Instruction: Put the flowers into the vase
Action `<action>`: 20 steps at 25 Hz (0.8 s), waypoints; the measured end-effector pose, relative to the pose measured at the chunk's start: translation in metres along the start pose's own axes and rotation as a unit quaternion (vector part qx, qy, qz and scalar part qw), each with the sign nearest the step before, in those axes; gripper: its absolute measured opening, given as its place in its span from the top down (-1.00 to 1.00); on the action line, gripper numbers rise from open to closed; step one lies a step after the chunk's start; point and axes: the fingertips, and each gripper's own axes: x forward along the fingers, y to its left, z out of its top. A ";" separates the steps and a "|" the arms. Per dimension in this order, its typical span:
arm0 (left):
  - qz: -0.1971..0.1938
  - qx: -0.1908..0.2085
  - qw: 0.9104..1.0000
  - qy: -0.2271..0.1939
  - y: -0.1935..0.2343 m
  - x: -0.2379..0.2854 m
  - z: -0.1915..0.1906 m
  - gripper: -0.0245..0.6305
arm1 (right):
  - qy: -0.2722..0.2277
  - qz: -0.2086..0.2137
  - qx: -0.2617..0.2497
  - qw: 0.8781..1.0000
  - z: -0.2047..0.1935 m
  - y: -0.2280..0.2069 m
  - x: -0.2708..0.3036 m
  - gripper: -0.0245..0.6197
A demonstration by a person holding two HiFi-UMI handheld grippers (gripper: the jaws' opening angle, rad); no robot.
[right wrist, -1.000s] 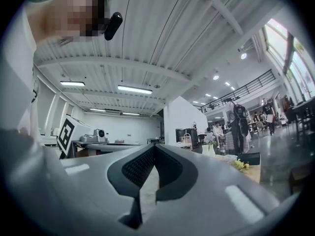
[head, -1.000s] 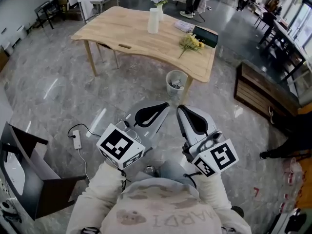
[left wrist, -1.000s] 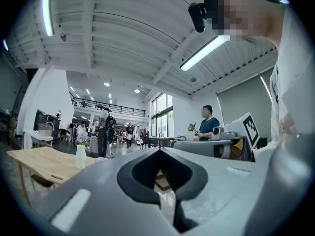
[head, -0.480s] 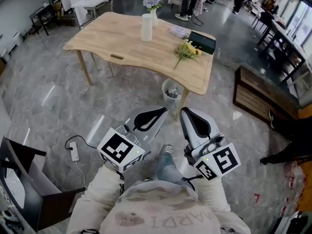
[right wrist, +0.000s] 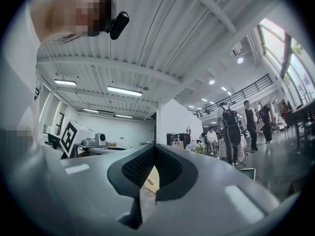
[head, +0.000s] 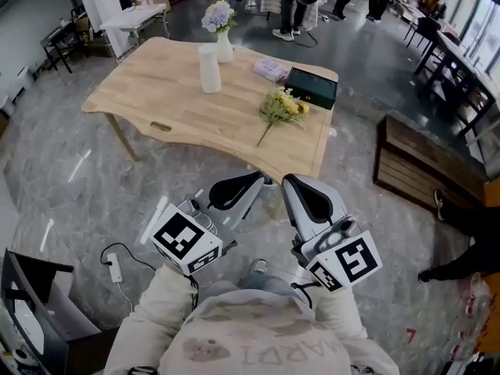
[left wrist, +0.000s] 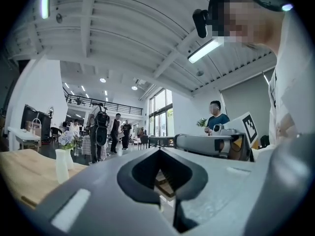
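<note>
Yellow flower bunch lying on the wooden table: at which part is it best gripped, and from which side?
Probably the thin green stems of the bunch of yellow flowers, below the blooms. It lies flat on the light wooden table with the stem end toward the near edge, so come from that side, jaws across the stems.

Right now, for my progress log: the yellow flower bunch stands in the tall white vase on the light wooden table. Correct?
No. The head view shows the yellow flower bunch lying flat on the light wooden table, apart from the tall white vase.
</note>
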 end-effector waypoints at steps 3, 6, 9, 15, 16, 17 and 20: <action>0.003 0.002 1.000 0.013 0.013 0.028 -0.005 0.93 | 0.000 -0.002 0.002 1.000 -0.002 -0.032 0.007 0.84; 0.003 -0.001 1.000 0.024 0.028 0.048 -0.012 0.92 | -0.001 -0.005 0.012 1.000 -0.008 -0.054 0.013 0.84; -0.005 -0.010 1.000 0.028 0.042 0.067 -0.021 0.89 | 0.002 -0.013 0.020 1.000 -0.014 -0.073 0.019 0.84; -0.031 -0.006 0.999 0.039 0.071 0.102 -0.039 0.87 | 0.008 -0.022 0.019 1.000 -0.027 -0.103 0.050 0.84; -0.036 -0.006 0.998 0.041 0.078 0.107 -0.042 0.86 | 0.008 -0.023 0.019 1.000 -0.029 -0.108 0.058 0.84; -0.041 -0.007 0.998 0.044 0.086 0.111 -0.045 0.86 | 0.009 -0.025 0.020 0.999 -0.030 -0.113 0.067 0.84; -0.056 -0.013 0.997 0.050 0.116 0.125 -0.058 0.84 | 0.012 -0.034 0.025 0.999 -0.034 -0.130 0.095 0.84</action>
